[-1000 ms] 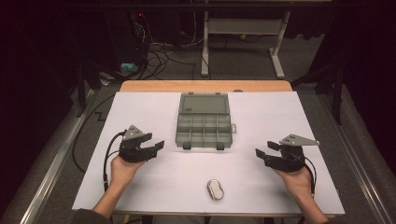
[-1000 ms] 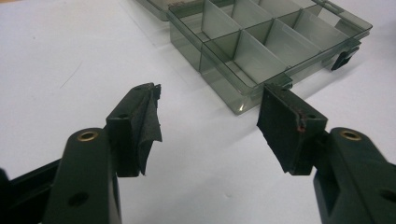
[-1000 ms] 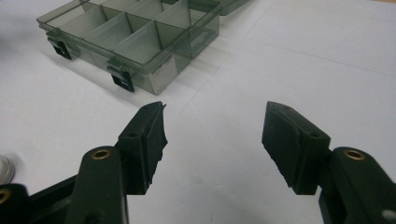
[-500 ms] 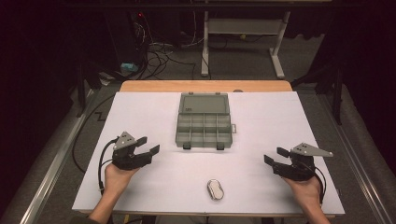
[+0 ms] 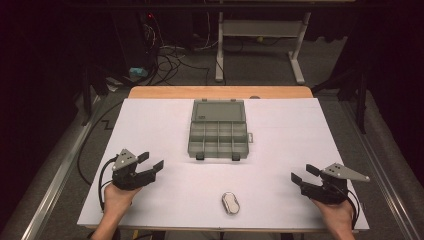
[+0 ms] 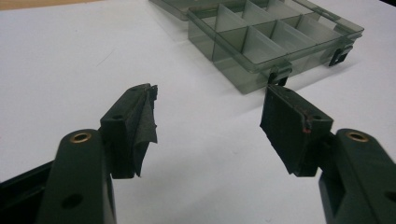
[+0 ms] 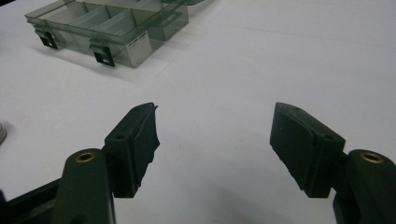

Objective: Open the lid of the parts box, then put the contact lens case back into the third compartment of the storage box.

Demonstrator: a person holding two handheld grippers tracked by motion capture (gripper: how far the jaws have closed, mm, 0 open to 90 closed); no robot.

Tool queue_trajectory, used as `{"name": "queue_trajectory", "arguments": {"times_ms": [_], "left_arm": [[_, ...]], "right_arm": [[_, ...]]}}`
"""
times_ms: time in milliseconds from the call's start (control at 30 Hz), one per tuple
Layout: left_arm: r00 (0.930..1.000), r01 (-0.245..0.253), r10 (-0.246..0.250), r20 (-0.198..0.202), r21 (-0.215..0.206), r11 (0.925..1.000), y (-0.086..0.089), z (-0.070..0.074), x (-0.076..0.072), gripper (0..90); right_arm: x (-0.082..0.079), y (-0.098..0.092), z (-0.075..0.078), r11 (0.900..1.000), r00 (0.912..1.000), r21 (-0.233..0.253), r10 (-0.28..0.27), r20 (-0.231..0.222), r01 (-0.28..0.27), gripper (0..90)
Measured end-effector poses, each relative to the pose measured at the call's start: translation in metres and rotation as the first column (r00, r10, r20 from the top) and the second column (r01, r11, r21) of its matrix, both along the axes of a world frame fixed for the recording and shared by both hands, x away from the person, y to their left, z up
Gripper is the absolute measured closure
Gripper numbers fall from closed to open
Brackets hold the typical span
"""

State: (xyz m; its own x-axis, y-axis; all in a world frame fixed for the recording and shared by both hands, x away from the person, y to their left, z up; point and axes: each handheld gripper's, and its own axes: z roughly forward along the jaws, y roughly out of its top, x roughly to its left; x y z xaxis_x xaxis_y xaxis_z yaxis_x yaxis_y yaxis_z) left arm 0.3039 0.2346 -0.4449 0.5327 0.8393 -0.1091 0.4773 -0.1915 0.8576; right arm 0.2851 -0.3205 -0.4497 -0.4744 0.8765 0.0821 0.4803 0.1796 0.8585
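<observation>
Ahead of my left fingers [image 5: 154, 161] | compartment box [image 5: 219, 130] is sitting open on the worktop [image 5: 300, 135], small oval object [image 5: 230, 202] between both hands | right fingers [image 5: 302, 174] and left gaping wide, empty | risking shoving the light box by its latches instead of gripping.

Readable text: none.
Label on compartment box [image 7: 107, 29]: a pale sticker [image 7: 138, 49] sits on the front wall, ahead and left of the right gripper [image 7: 215, 140]; its print is possibly two short lines, too blurred to read.
</observation>
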Motion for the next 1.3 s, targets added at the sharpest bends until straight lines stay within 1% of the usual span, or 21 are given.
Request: {"name": "queue_trajectory", "arguments": {"times_ms": [167, 233, 333, 400, 467, 500, 567, 633, 700, 800, 867, 967, 1033, 1133, 1200, 1300], "left_arm": [[0.9999, -0.009, 0.009, -0.006, -0.009, 0.9999, 0.005, -0.005, -0.004, 34.9], [0.9999, -0.015, 0.015, 0.001, -0.019, 0.9997, 0.007, -0.007, -0.007, 34.9], [0.9997, -0.022, 0.021, -0.008, -0.019, 0.9996, 0.012, -0.012, -0.010, 34.9], [0.9994, -0.030, 0.029, -0.016, -0.036, 0.9989, 0.016, -0.014, -0.012, 34.9], [0.9992, -0.037, 0.036, -0.015, -0.049, 0.9981, 0.018, -0.015, -0.016, 34.3], [0.9991, -0.041, 0.040, -0.013, -0.051, 0.9978, 0.019, -0.016, -0.017, 34.0], [0.9989, -0.044, 0.043, -0.019, -0.048, 0.9979, 0.022, -0.019, -0.021, 33.7], [0.9988, -0.044, 0.043, -0.024, -0.040, 0.9982, 0.023, -0.021, -0.023, 33.7], [0.9989, -0.046, 0.046, -0.013, -0.048, 0.9978, 0.024, -0.020, -0.025, 33.5], [0.9988, -0.048, 0.048, -0.013, -0.061, 0.9970, 0.025, -0.020, -0.027, 32.9], [0.9988, -0.046, 0.045, -0.018, -0.058, 0.9972, 0.026, -0.021, -0.028, 32.8], [0.9991, -0.041, 0.040, -0.015, -0.070, 0.9967, 0.026, -0.020, -0.028, 32.8], [0.9992, -0.039, 0.038, -0.010, -0.067, 0.9970, 0.025, -0.020, -0.028, 32.7], [0.9992, -0.038, 0.037, -0.013, -0.064, 0.9972, 0.025, -0.020, -0.028, 32.7], [0.9992, -0.039, 0.039, -0.012, -0.052, 0.9979, 0.024, -0.020, -0.027, 32.6], [0.9990, -0.044, 0.044, -0.008, -0.055, 0.9975, 0.023, -0.019, -0.027, 32.5]], "right_arm": [[-0.009, -0.008, -0.003, 1.000, 0.9995, 0.015, -0.020, 0.023, 0.019, 29.4], [-0.013, -0.011, -0.004, 0.999, 0.9989, 0.023, -0.029, 0.037, 0.029, 28.8], [-0.020, -0.015, -0.008, 0.999, 0.9982, 0.029, -0.038, 0.047, 0.036, 28.3], [-0.022, -0.017, -0.008, 0.999, 0.9975, 0.035, -0.040, 0.058, 0.038, 27.9], [-0.024, -0.018, -0.007, 0.998, 0.9968, 0.045, -0.038, 0.070, 0.035, 27.7], [-0.027, -0.019, -0.007, 0.998, 0.9953, 0.053, -0.044, 0.086, 0.039, 27.7], [-0.030, -0.020, -0.008, 0.997, 0.9946, 0.066, -0.052, 0.089, 0.046, 27.5], [-0.031, -0.020, -0.010, 0.996, 0.9955, 0.075, -0.052, 0.080, 0.046, 27.2], [-0.032, -0.019, -0.009, 0.997, 0.9950, 0.064, -0.051, 0.087, 0.045, 27.0], [-0.032, -0.018, -0.008, 0.996, 0.9928, 0.065, -0.060, 0.104, 0.053, 26.7], [-0.032, -0.015, -0.008, 0.997, 0.9930, 0.062, -0.059, 0.103, 0.053, 26.5], [-0.032, -0.011, -0.007, 0.999, 0.9932, 0.034, -0.041, 0.109, 0.037, 26.5], [-0.034, -0.006, -0.005, 1.000, 0.9908, 0.016, -0.025, 0.133, 0.023, 26.2], [-0.035, 0.003, -0.002, 1.000, 0.9892, 0.002, -0.002, 0.146, 0.002, 25.8], [-0.035, 0.009, -0.002, 1.000, 0.9891, -0.006, 0.023, 0.146, -0.022, 26.0], [-0.036, 0.018, -0.002, 0.999, 0.9905, -0.014, 0.045, 0.130, -0.044, 26.4]]}}
